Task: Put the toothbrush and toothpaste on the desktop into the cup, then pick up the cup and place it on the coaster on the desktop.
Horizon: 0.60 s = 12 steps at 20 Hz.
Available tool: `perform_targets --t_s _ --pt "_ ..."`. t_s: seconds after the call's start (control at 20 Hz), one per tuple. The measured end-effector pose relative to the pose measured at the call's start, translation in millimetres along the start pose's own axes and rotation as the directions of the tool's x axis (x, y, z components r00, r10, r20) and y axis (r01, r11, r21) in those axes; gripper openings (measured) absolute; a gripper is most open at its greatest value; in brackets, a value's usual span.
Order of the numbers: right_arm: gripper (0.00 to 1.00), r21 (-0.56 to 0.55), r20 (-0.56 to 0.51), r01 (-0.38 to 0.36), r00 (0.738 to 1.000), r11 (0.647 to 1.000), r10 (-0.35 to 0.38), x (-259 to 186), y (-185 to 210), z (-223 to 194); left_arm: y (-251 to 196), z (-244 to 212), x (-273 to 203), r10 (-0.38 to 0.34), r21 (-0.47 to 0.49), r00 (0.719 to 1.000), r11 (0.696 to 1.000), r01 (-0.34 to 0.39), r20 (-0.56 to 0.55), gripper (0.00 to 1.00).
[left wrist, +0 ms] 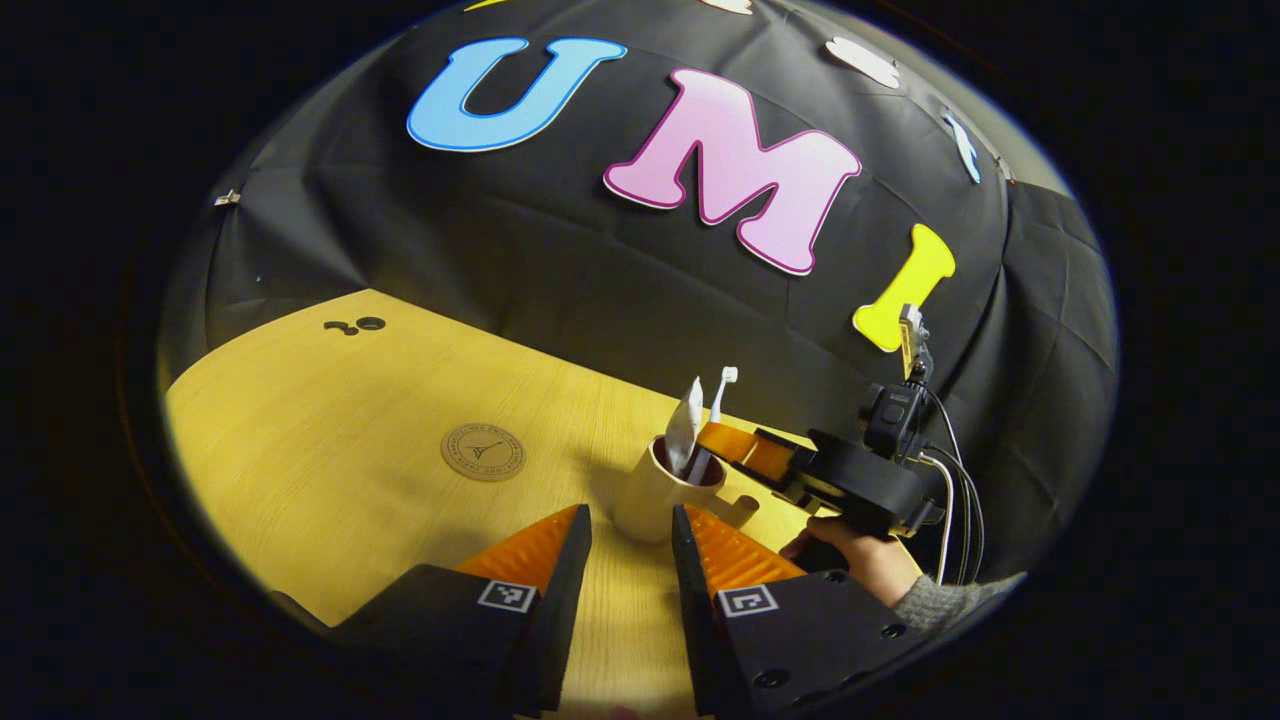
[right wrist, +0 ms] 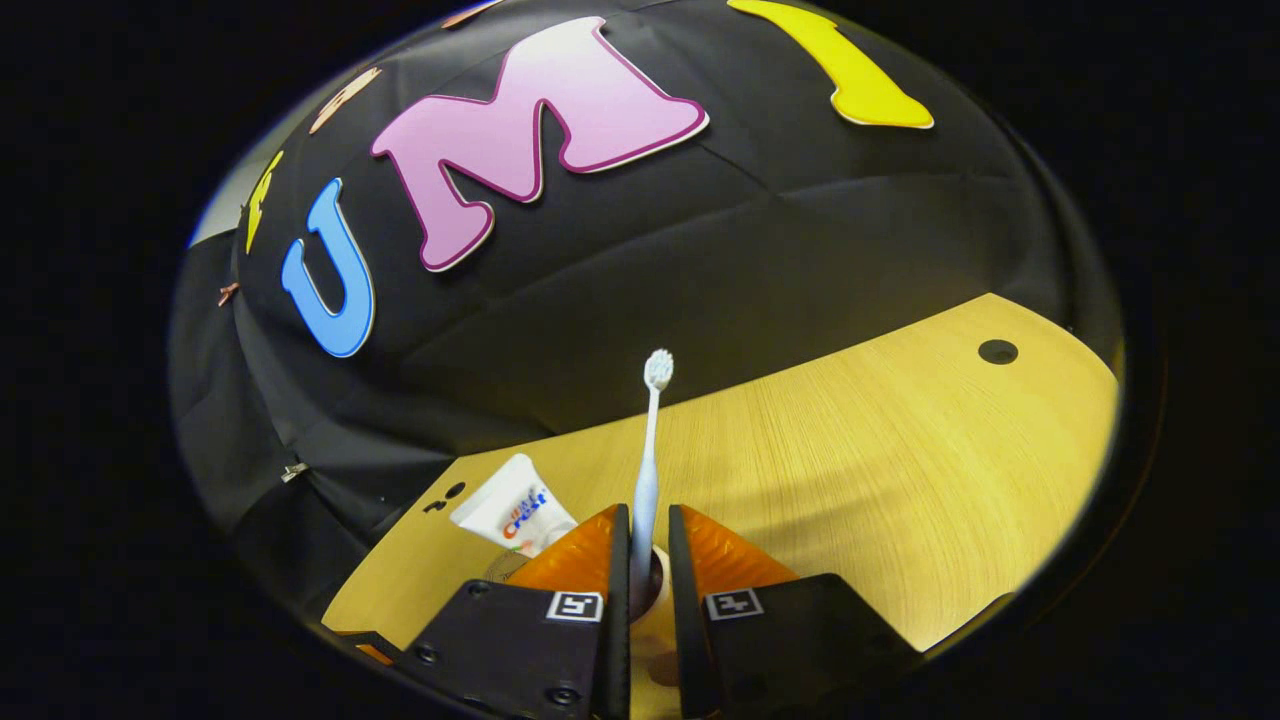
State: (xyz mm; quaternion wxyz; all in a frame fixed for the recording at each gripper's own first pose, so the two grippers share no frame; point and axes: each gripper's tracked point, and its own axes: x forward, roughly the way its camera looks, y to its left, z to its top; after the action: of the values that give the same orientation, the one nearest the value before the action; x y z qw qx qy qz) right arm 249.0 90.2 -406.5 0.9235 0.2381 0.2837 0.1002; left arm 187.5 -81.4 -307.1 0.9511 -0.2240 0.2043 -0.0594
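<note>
Toothbrush [right wrist: 647, 470] upright in cup [left wrist: 655, 495], btwn right tool [right wrist: 640, 545] fingers.

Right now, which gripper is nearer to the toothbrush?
Right. The right gripper has its fingers on either side of the toothbrush over the cup. The left gripper sits in front of the cup, apart.

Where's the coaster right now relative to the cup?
In the left gripper view the coaster lies flat on the desktop, apart from the cup and to its left, nothing on it.

Wooden tabletop [left wrist: 330, 420], round holes [left wrist: 370, 323], black cloth wall [left wrist: 560, 290]
</note>
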Motion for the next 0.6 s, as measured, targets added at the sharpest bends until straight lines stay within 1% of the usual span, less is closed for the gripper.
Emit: perform_targets --t_s 0.05,0.1,0.15,0.2,0.3,0.35,0.4,0.45,0.6 --pt "0.27 0.001 -0.007 0.001 1.000 1.000 -0.001 -2 0 -2 0 0 -1 -0.001 -0.001 1.000 1.000 0.001 0.000 0.52" --pt "0.17 0.003 -0.010 0.002 1.000 1.000 -0.002 -5 -2 -1 0 0 -1 0.000 -0.002 1.000 1.000 0.000 0.001 0.52" --pt "0.30 0.006 -0.016 0.002 1.000 1.000 -0.001 -9 -3 -2 1 0 -2 0.000 -0.003 1.000 1.000 0.000 0.000 0.52" --pt "0.32 0.010 -0.023 -0.003 1.000 1.000 0.004 -13 -5 -3 1 -1 -2 0.000 -0.003 1.000 1.000 0.000 0.000 0.52" --pt "0.39 0.010 -0.042 -0.011 0.999 1.000 0.011 -21 -9 -6 3 -3 -3 0.000 -0.004 1.000 1.000 0.000 -0.003 0.52" --pt "0.32 0.005 -0.049 -0.016 0.999 1.000 0.017 -26 -10 -6 3 -3 -4 0.001 -0.004 1.000 1.000 -0.001 -0.004 0.52" --pt "0.32 -0.004 -0.056 -0.022 0.998 1.000 0.021 -31 -12 -6 3 -2 -4 0.002 -0.003 1.000 1.000 -0.002 -0.003 0.52" --pt "0.47 -0.011 -0.062 -0.034 0.998 0.999 0.033 -38 -13 -4 3 -2 -5 0.001 -0.003 1.000 1.000 -0.001 -0.004 0.52" --pt "0.53 -0.015 -0.094 -0.078 0.993 0.997 0.076 -59 -11 4 4 -3 -8 0.001 -0.003 1.000 1.000 -0.001 -0.007 0.52"
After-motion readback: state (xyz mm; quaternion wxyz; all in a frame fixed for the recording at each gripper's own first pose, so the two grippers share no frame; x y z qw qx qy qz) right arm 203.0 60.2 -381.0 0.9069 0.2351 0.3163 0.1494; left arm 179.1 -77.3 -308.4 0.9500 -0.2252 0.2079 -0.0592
